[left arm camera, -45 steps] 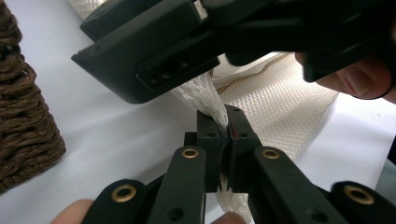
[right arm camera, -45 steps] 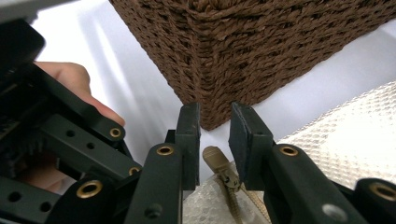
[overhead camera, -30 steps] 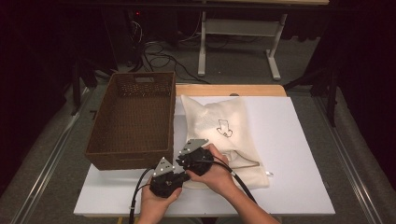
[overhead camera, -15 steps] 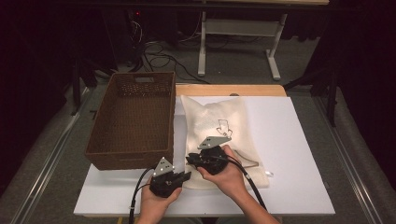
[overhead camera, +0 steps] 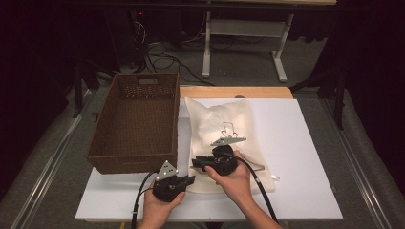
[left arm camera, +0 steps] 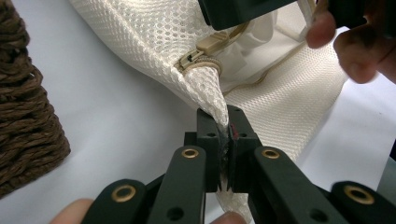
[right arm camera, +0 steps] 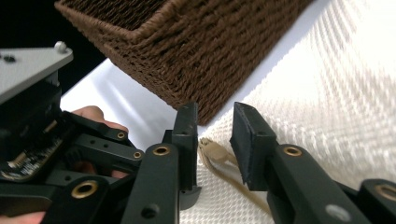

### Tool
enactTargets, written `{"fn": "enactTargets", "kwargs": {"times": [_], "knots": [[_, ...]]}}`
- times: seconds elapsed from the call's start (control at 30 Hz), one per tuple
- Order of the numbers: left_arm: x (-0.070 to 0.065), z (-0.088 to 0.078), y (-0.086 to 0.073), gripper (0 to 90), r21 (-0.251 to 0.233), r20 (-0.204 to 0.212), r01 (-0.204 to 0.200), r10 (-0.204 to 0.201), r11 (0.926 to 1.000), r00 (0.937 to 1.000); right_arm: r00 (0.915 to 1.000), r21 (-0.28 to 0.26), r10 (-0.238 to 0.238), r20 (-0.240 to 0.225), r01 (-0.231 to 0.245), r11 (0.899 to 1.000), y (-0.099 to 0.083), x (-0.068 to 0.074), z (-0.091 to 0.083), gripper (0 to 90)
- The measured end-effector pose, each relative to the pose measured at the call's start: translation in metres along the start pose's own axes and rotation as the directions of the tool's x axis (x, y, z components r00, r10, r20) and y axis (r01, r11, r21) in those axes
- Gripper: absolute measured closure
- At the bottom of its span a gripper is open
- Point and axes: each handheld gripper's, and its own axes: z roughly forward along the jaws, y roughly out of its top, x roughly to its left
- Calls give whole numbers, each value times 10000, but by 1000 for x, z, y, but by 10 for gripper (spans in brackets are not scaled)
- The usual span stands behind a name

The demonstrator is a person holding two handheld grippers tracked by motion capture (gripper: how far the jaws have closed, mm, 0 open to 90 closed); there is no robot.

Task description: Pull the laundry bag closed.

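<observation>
Beside the wicker basket (overhead camera: 136, 126), my left hand-held gripper (left arm camera: 228, 140) pinching the mesh bag (left arm camera: 280, 100) corner, right hand-held gripper (right arm camera: 212, 135) just opening, spread around its zipper pull (right arm camera: 211, 151).

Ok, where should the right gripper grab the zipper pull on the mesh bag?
Probably the flat tan zipper pull at the corner of the mesh bag. Come in low from the side facing away from the basket, since it lies flat between the right gripper's open jaws.

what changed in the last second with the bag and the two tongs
The right tongs slid right along the mesh bag and their jaws have just been opening, with the zip pull loose between them. The left tongs stayed clamped on the bag's corner; the basket did not move.
</observation>
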Motion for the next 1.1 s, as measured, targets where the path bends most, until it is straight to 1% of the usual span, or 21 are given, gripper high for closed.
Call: {"fn": "enactTargets", "kwargs": {"times": [0.03, 0.07, 0.1, 0.17, 0.2, 0.23, 0.37, 0.43, 0.53, 0.63, 0.67, 0.8, 0.9, 1.03, 1.1], "knots": [[0, 0, 0, 862, 12, -29, -42, 42, 10000, 10000, 9998, 43, 98, 198, -99, 9999, 0, -1, 0, 727], [-1, 0, 0, 862, 27, -56, -74, 74, 10000, 10000, 9995, 79, 119, 277, -122, 9999, -1, -1, 1, 727], [-1, 0, 0, 862, 53, -92, -144, 145, 9999, 9999, 9992, 116, 314, 249, -317, 9994, -1, -1, 1, 727], [-2, 0, 0, 862, 145, -175, -325, 327, 9994, 9993, 9971, 255, 757, 56, -758, 9968, -1, -3, 2, 728], [-2, 1, 0, 862, 150, -180, -353, 355, 9993, 9992, 9951, 341, 990, 23, -990, 9945, -1, -5, 3, 729], [-2, 1, -1, 862, 158, -193, -372, 375, 9992, 9991, 9943, 387, 1062, -2, -1061, 9936, -1, -6, 4, 732], [-2, 1, -1, 862, 158, -208, -384, 387, 9991, 9990, 9874, 648, 1529, -410, -1501, 9865, -1, -9, 7, 754], [-1, 1, -1, 862, 163, -224, -381, 384, 9991, 9990, 9845, 725, 1682, -502, -1644, 9837, -1, -9, 8, 778], [-1, 0, -1, 861, 188, -224, -382, 386, 9991, 9990, 9814, 801, 1808, -640, -1755, 9812, -2, -10, 8, 804], [1, -1, -1, 860, 185, -214, -328, 332, 9993, 9992, 9811, 872, 1746, -836, -1673, 9820, -3, -8, 7, 815], [1, -1, -1, 860, 198, -217, -327, 331, 9993, 9992, 9819, 885, 1691, -855, -1616, 9829, -3, -8, 7, 817], [1, 0, -2, 859, 222, -219, -303, 308, 9993, 9993, 9798, 983, 1793, -881, -1706, 9804, -4, -6, 7, 821], [2, 0, -2, 858, 230, -213, -282, 287, 9993, 9994, 9803, 1047, 1761, -892, -1666, 9804, -5, -6, 7, 825], [2, 0, -2, 858, 255, -204, -284, 290, 9993, 9994, 9781, 1092, 1828, -993, -1719, 9790, -6, -7, 8, 826], [2, 0, -2, 858, 240, -206, -282, 287, 9993, 9994, 9776, 1108, 1834, -1034, -1719, 9789, -6, -4, 8, 826]]}}
